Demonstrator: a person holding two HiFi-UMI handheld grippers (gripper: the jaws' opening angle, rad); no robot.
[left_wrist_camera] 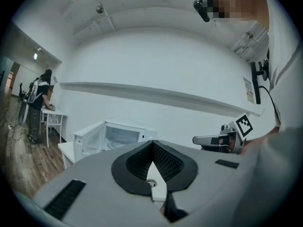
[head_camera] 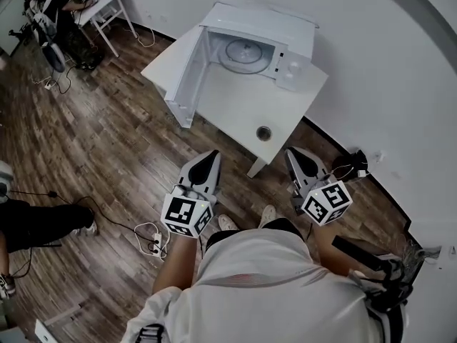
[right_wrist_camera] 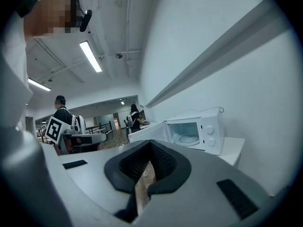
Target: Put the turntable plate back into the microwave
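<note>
The white microwave (head_camera: 275,31) stands on a white table (head_camera: 243,109) with its door (head_camera: 191,77) swung open to the left. The glass turntable plate (head_camera: 246,53) lies flat inside the cavity. My left gripper (head_camera: 212,154) and right gripper (head_camera: 290,153) hang side by side over the wooden floor, short of the table's near corner. Both are shut with nothing between the jaws. In the left gripper view the shut tips (left_wrist_camera: 152,143) point at the microwave (left_wrist_camera: 118,131). In the right gripper view the shut tips (right_wrist_camera: 150,143) sit left of the microwave (right_wrist_camera: 199,126) and its plate (right_wrist_camera: 189,138).
A small round dark object (head_camera: 264,133) lies on the table near its front corner. A power strip with cables (head_camera: 153,238) is on the floor by my left foot. People stand at a small white table (head_camera: 107,6) at the far left. A white wall runs along the right.
</note>
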